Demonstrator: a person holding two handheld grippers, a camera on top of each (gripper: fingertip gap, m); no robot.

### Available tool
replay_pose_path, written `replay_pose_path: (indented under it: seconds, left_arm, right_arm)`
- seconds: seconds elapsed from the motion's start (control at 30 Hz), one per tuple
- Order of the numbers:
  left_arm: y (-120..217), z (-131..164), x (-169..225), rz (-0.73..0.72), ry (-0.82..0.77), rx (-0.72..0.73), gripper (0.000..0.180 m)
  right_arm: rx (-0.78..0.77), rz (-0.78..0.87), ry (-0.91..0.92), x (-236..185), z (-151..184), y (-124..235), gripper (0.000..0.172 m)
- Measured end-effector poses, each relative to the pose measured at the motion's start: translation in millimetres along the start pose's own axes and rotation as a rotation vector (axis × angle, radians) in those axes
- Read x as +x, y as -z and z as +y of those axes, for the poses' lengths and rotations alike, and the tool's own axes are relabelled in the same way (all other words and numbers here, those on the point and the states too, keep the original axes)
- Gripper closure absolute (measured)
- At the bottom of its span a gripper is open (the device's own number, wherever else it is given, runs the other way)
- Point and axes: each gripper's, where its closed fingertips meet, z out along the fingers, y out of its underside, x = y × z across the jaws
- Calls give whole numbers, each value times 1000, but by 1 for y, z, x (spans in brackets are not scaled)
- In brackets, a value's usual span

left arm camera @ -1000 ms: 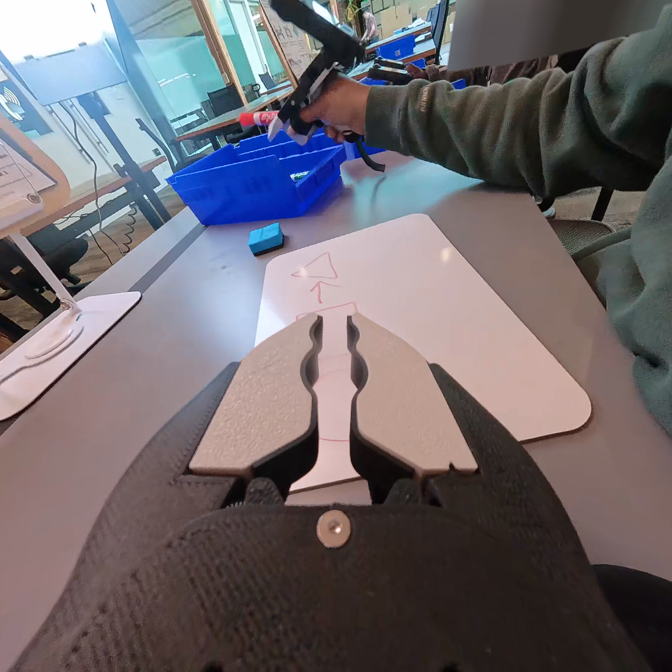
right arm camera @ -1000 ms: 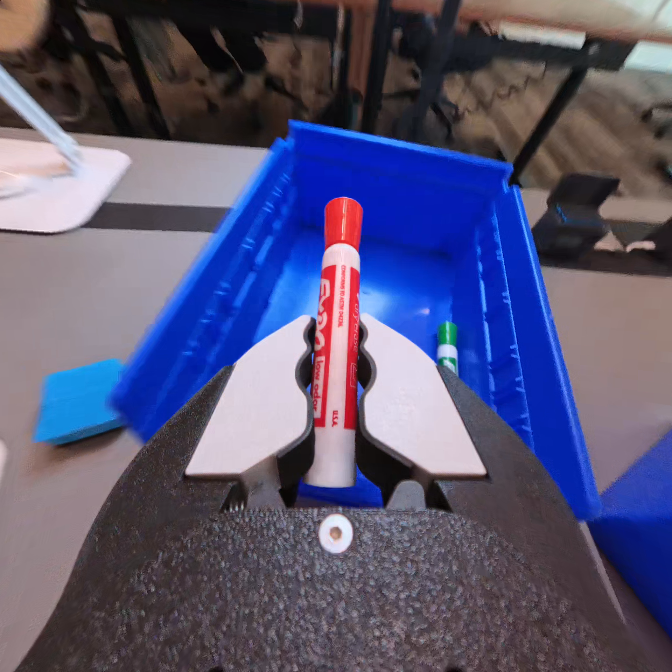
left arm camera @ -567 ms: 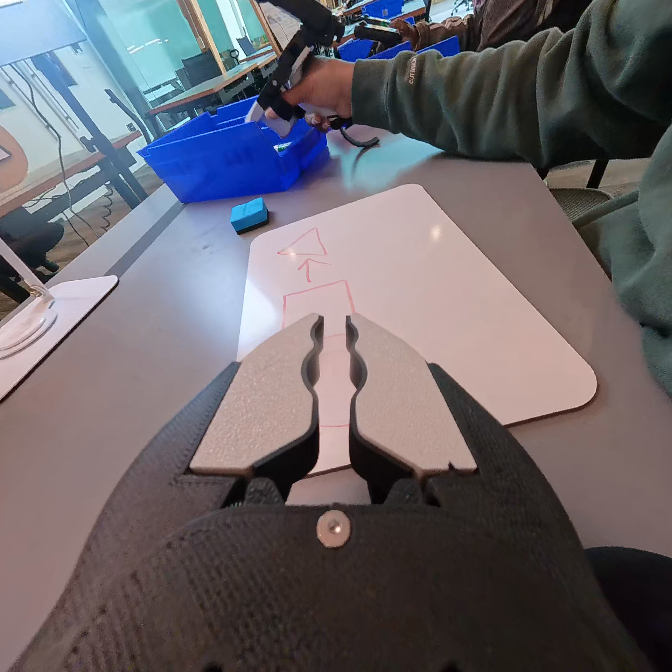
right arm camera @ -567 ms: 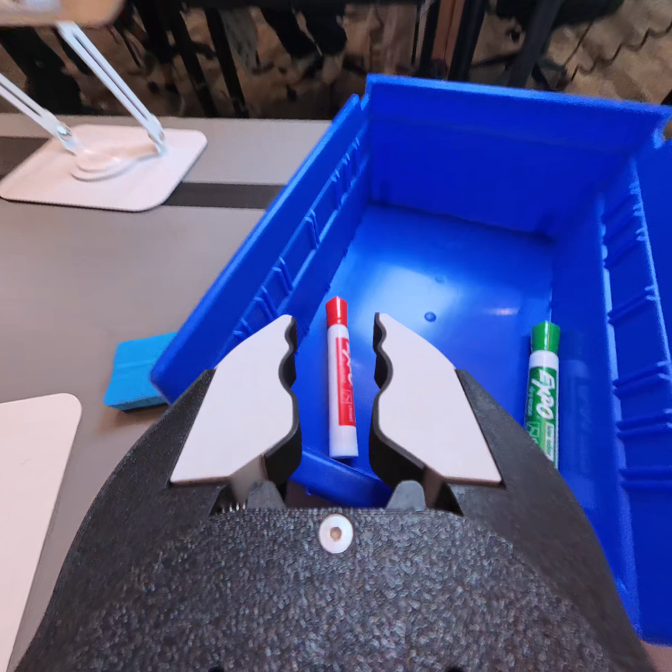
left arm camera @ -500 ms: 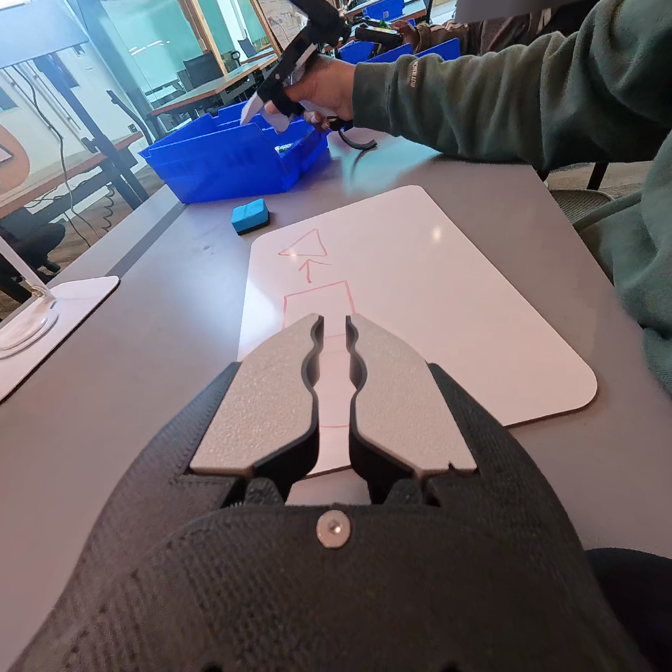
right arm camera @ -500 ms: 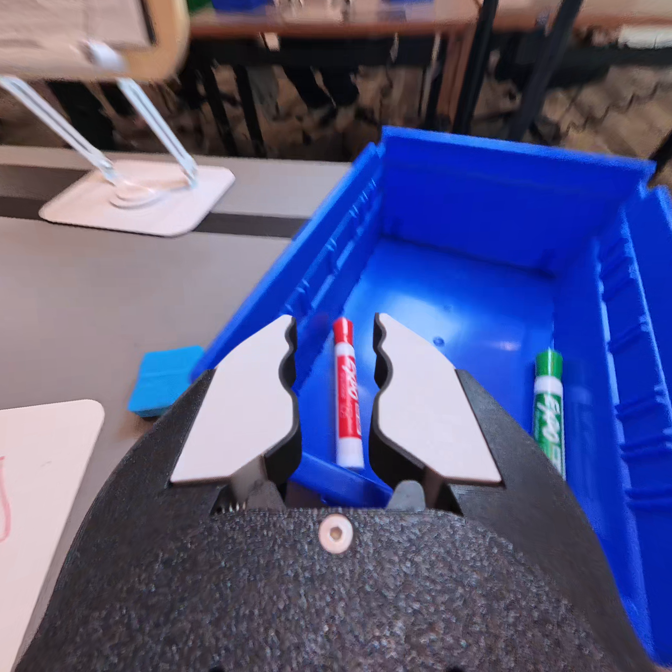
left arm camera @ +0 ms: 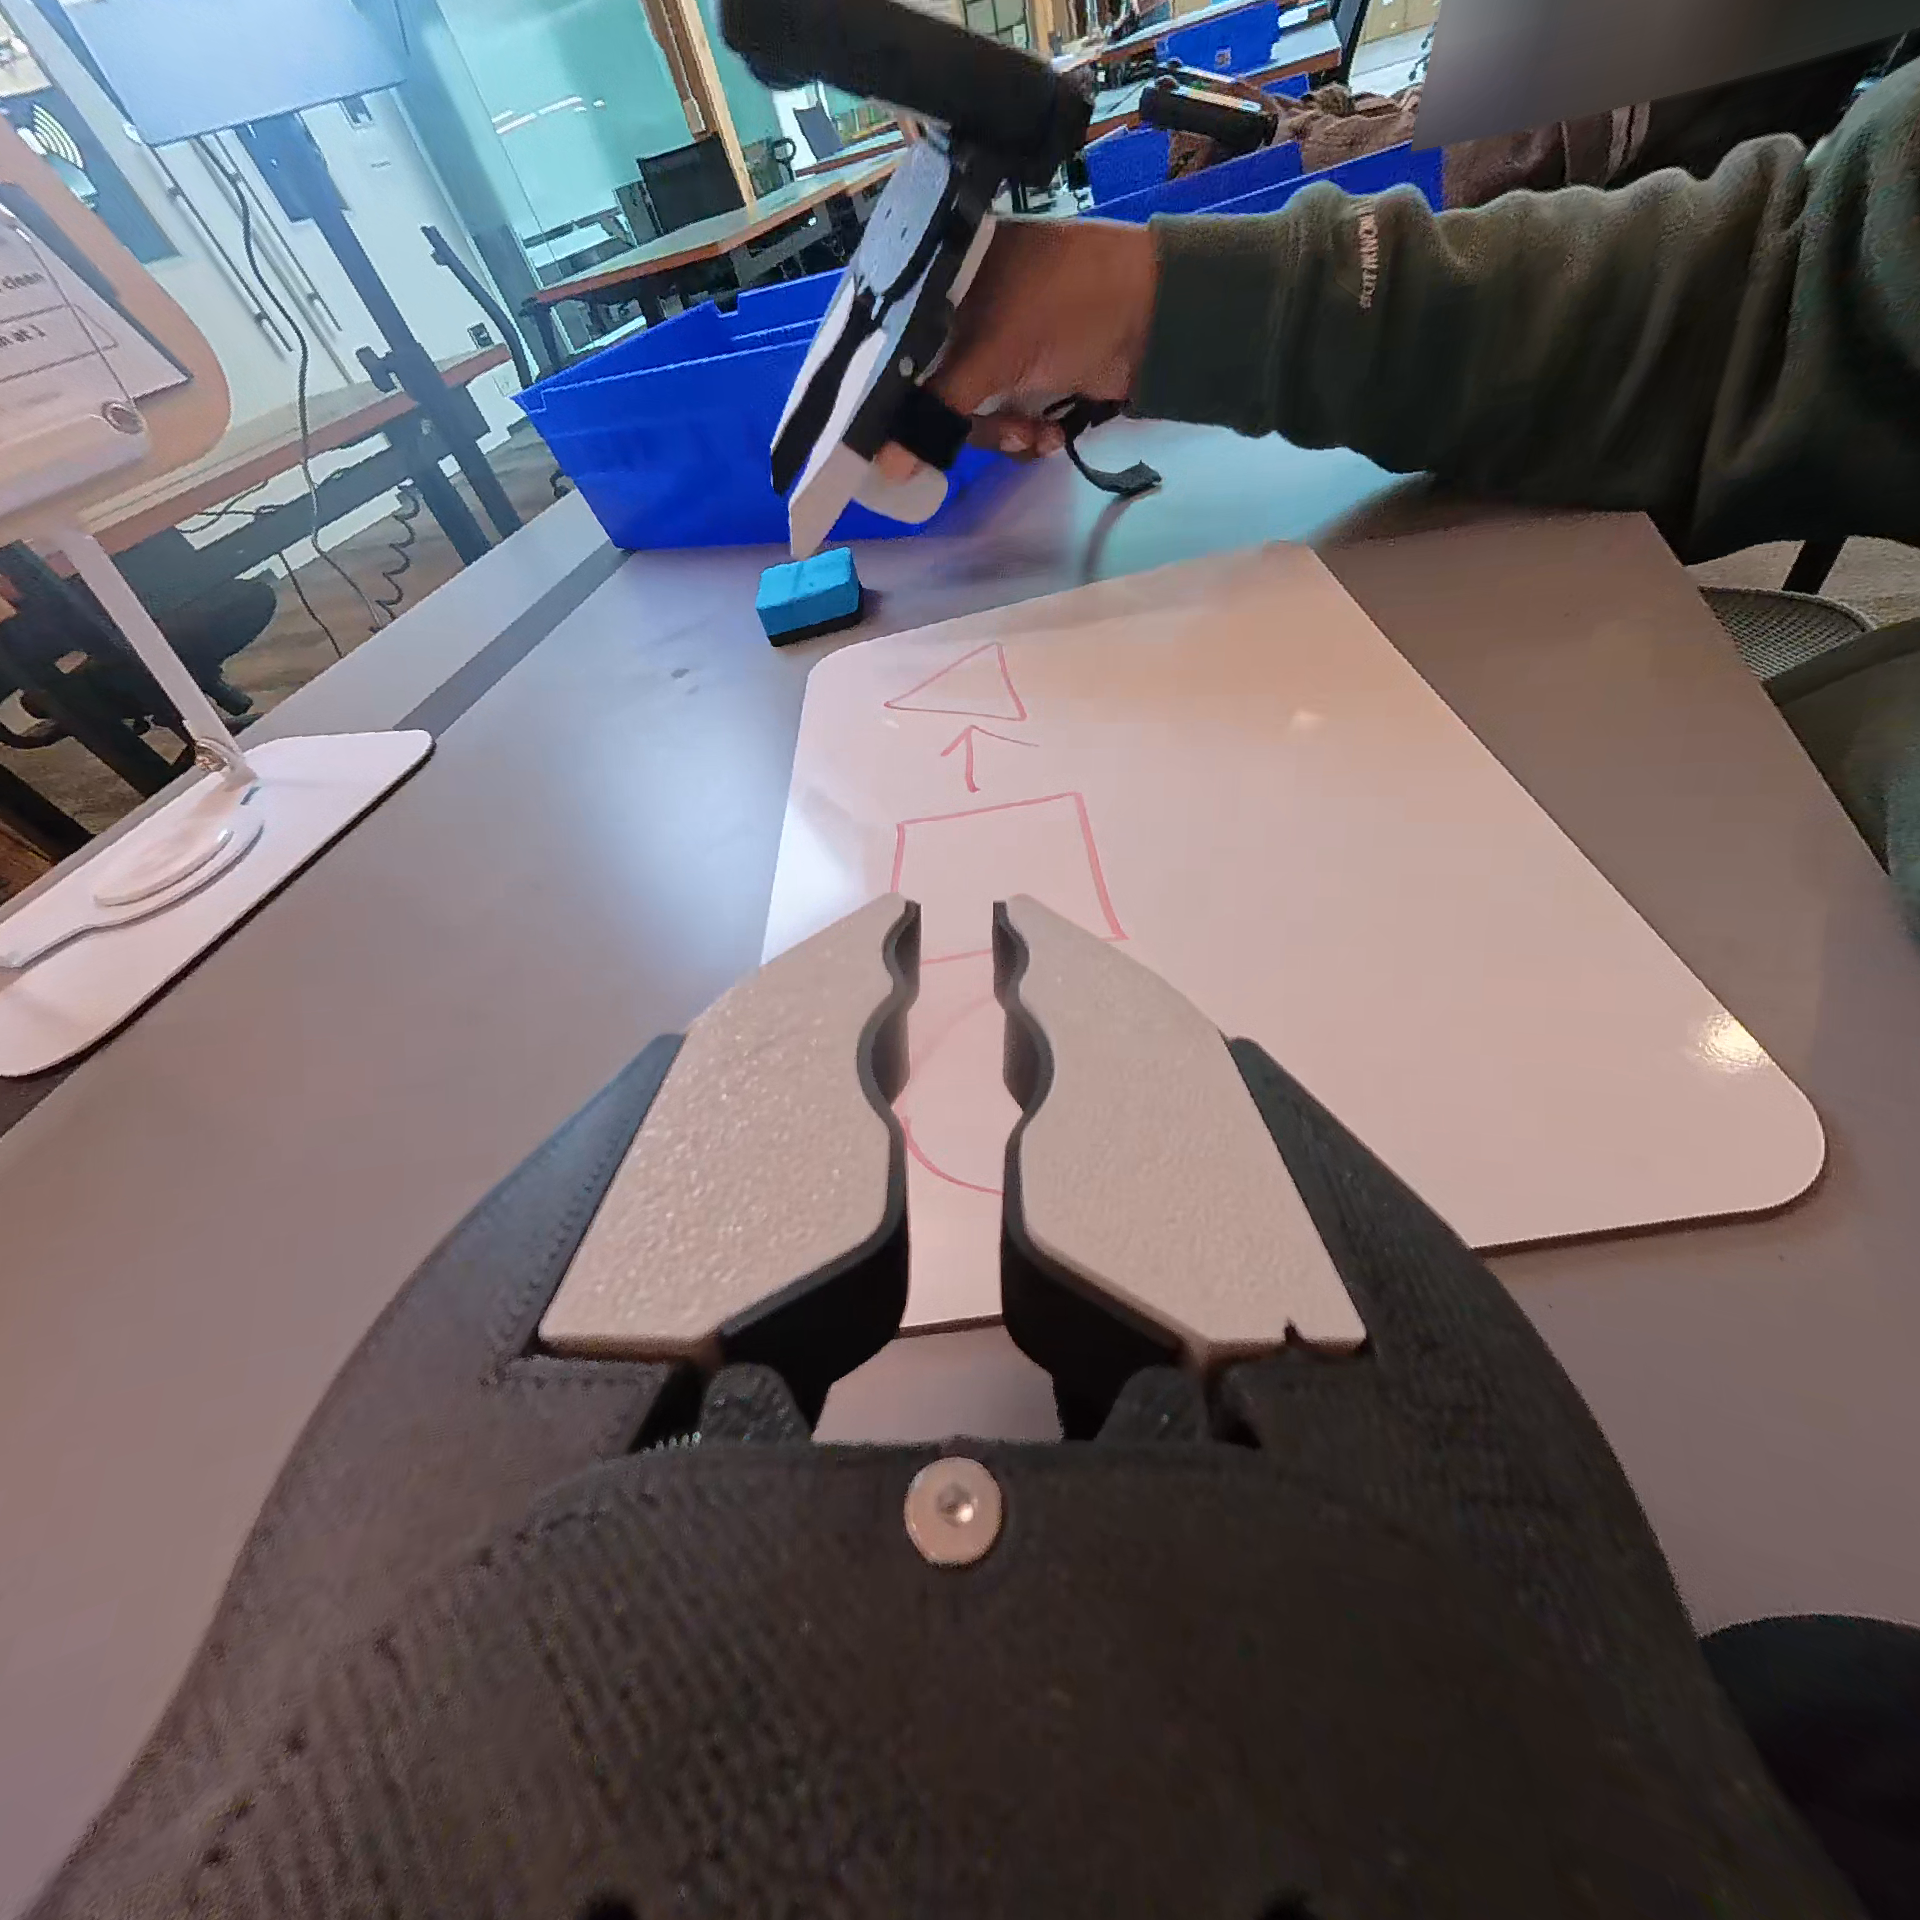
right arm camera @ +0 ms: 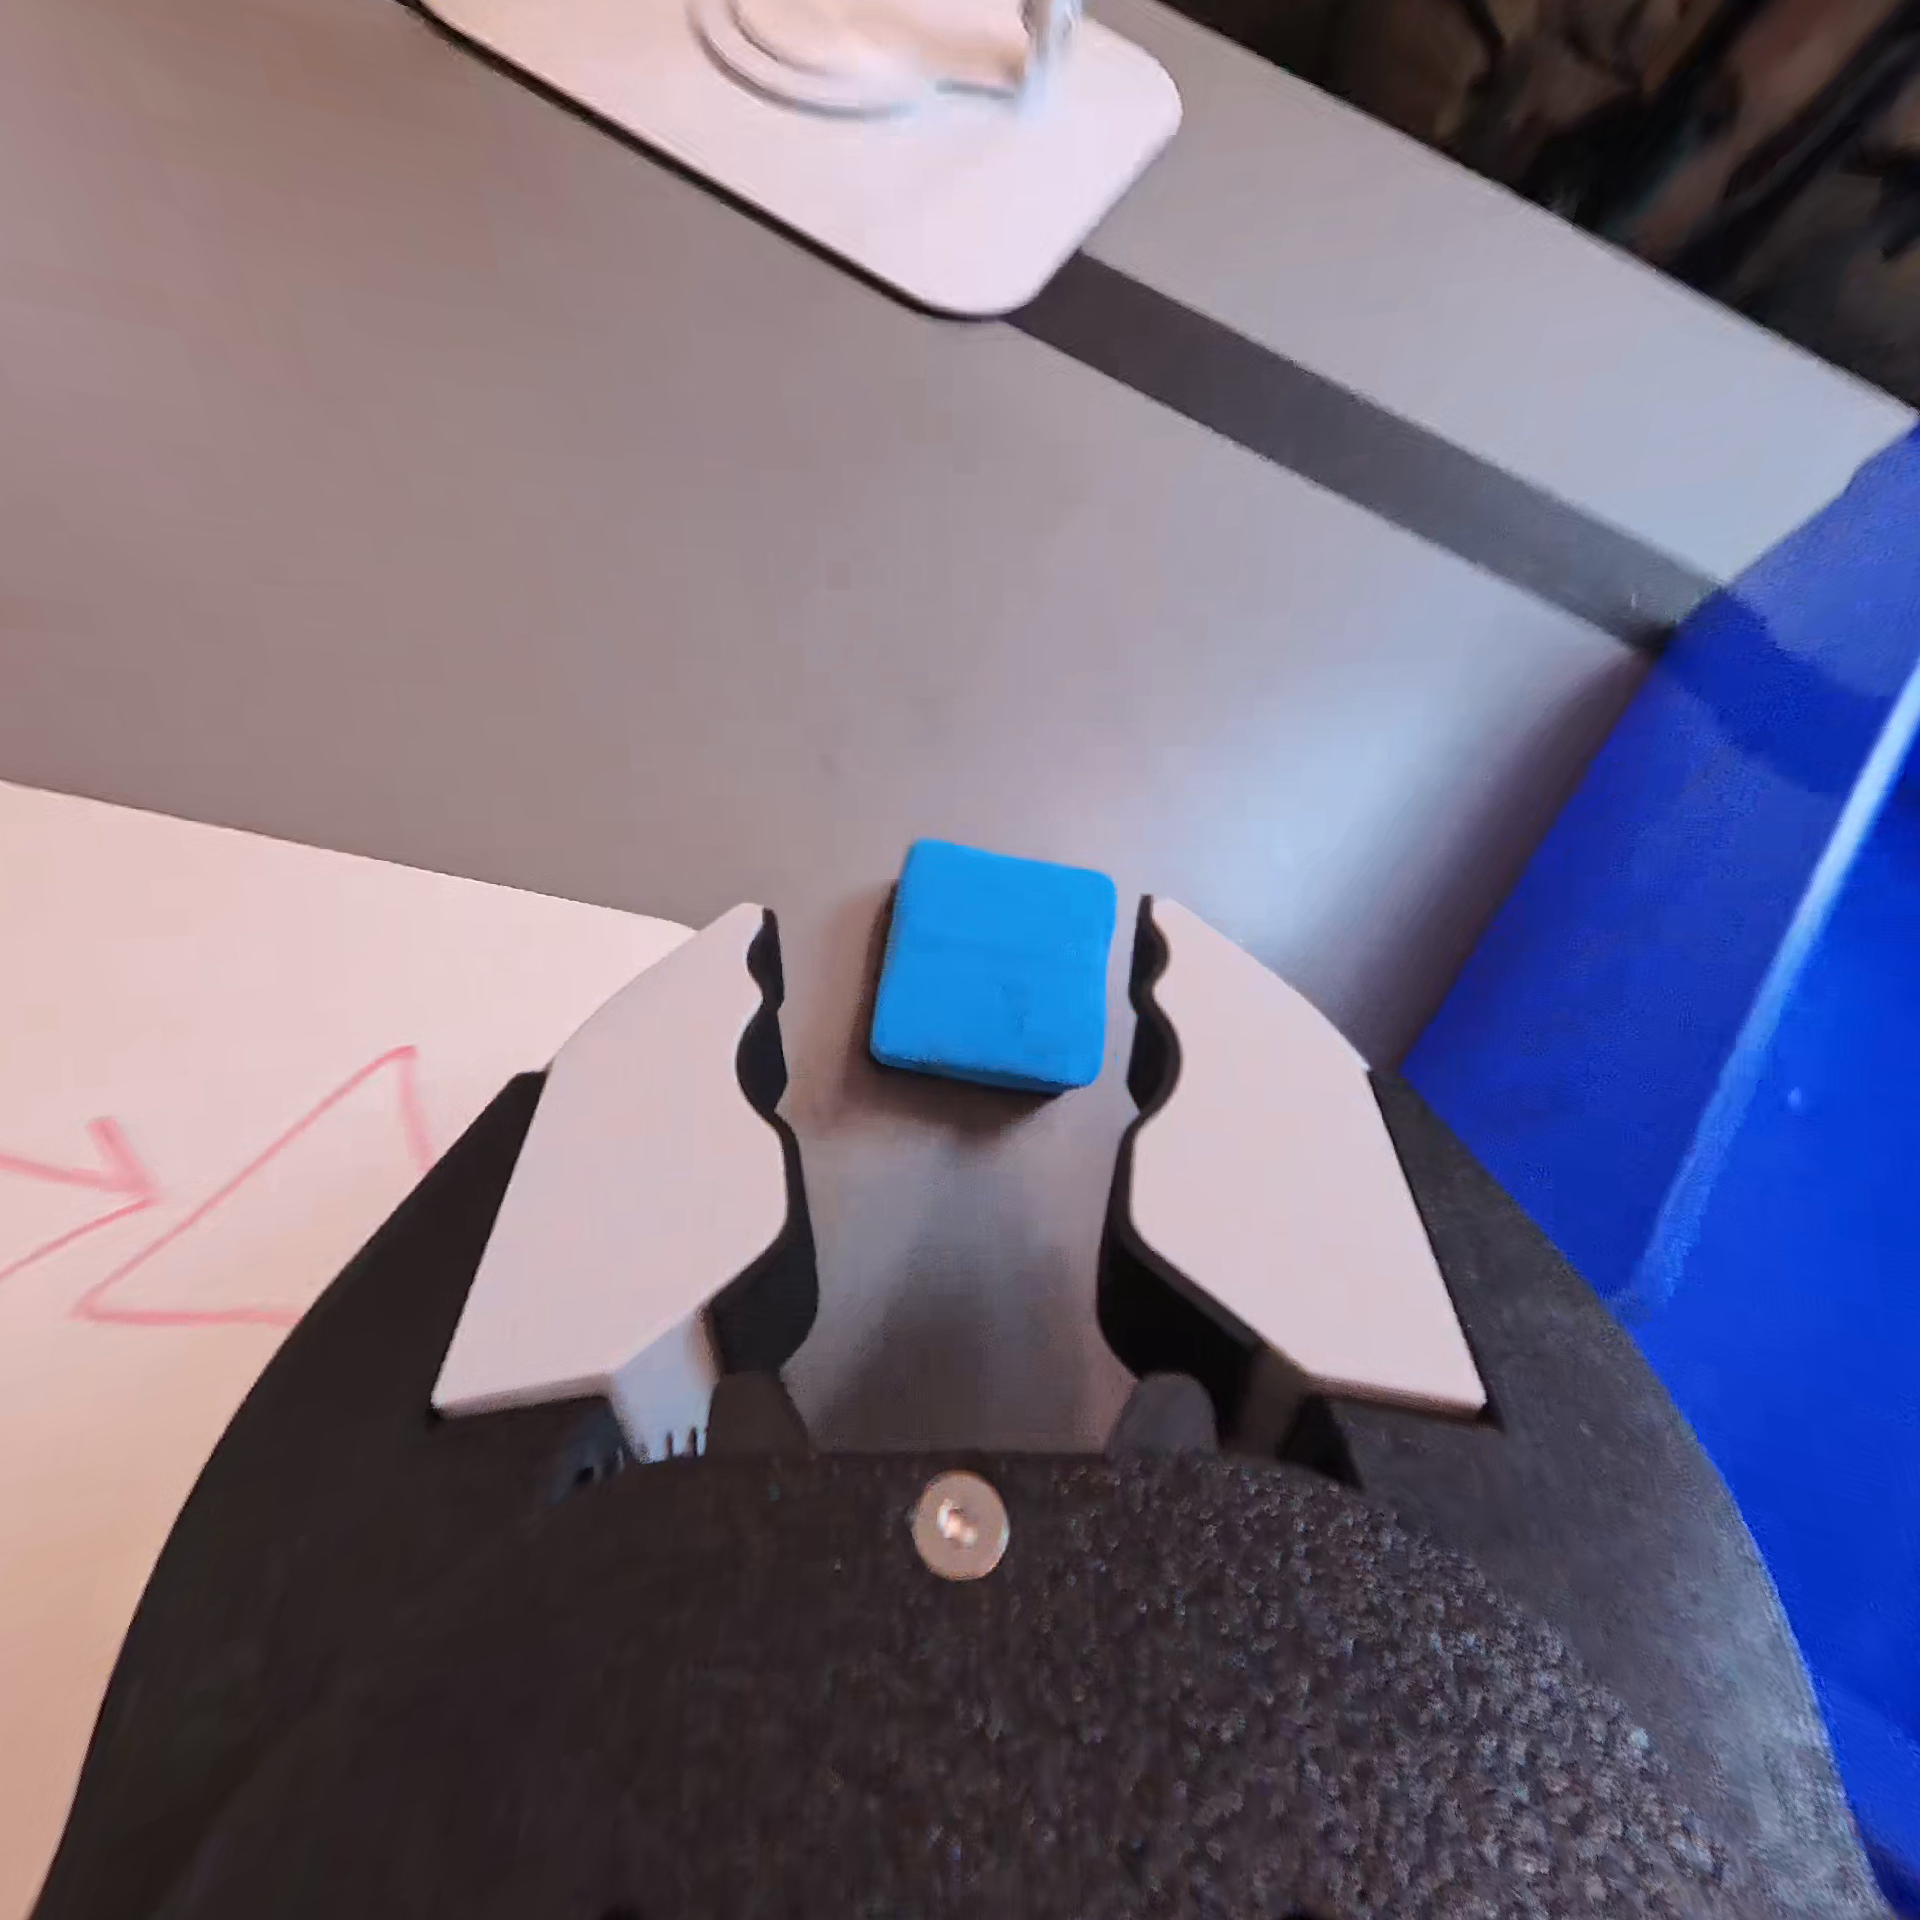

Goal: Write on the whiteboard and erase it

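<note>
Red marker drawings on the whiteboard [left arm camera: 1299, 883] ahead of the left gripper [left arm camera: 956, 914]: triangle, arrow, square, part of a circle, small writing on a green sleeve [left arm camera: 1507, 312] cuff, printed lines on a framed sign [left arm camera: 62, 312] far left

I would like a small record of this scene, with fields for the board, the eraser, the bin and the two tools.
whiteboard: flat on the grey table, red drawing of a triangle, an arrow, a square and part of a circle
eraser: blue, on the table between whiteboard and bin
bin: blue, past the eraser
right tool: open, fingers either side of the eraser, not touching it
left tool: over the near part of the whiteboard, narrow gap, nothing held
</note>
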Motion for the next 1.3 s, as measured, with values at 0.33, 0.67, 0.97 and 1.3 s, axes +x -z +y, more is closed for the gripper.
replay_pose_path:
  seconds: [0.33,0.67,0.97,1.3]
  left_arm:
    - [-2,3,6,36,1,-8,165]
    - [-3,5,9,52,-9,-18,166]
    - [-4,7,10,57,-12,-25,166]
    - [-5,8,11,59,-21,-33,166]
  right_arm:
    - [-37,-39,-110,3,23,-23,121]
    - [-52,-46,-69,1,26,-21,121]
    - [-74,-24,-73,1,31,-26,106]
    - [38,-103,-2,-15,9,-8,121]
